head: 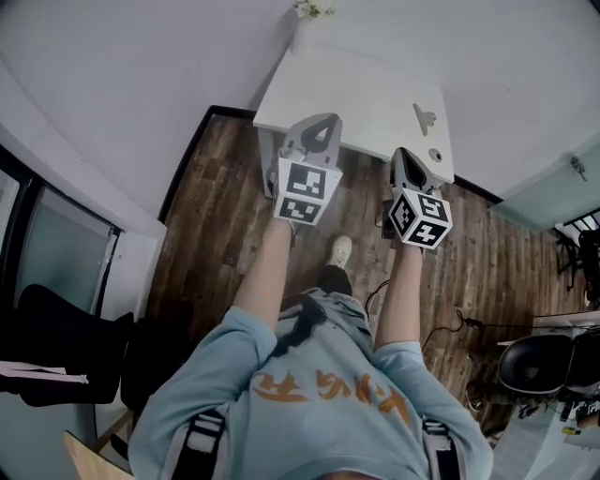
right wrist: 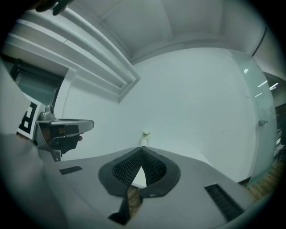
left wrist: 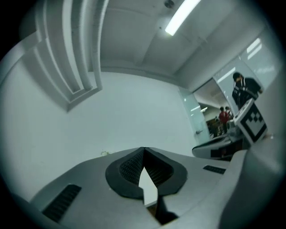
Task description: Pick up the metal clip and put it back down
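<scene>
The metal clip (head: 424, 117) lies on the white table (head: 356, 94), near its right side. Both grippers are held level over the table's near edge, short of the clip. My left gripper (head: 323, 122) is shut with nothing in it; in its own view the fingertips meet (left wrist: 143, 150). My right gripper (head: 401, 153) is also shut and empty, its tips touching (right wrist: 141, 149), and it sits just below and left of the clip. Neither gripper view shows the clip.
A small round object (head: 434, 155) rests by the table's near right corner. A small plant (head: 312, 9) stands at the far end. Dark wood floor (head: 216, 234) lies below, a black chair (head: 66, 356) at left, dark gear (head: 544, 361) at right.
</scene>
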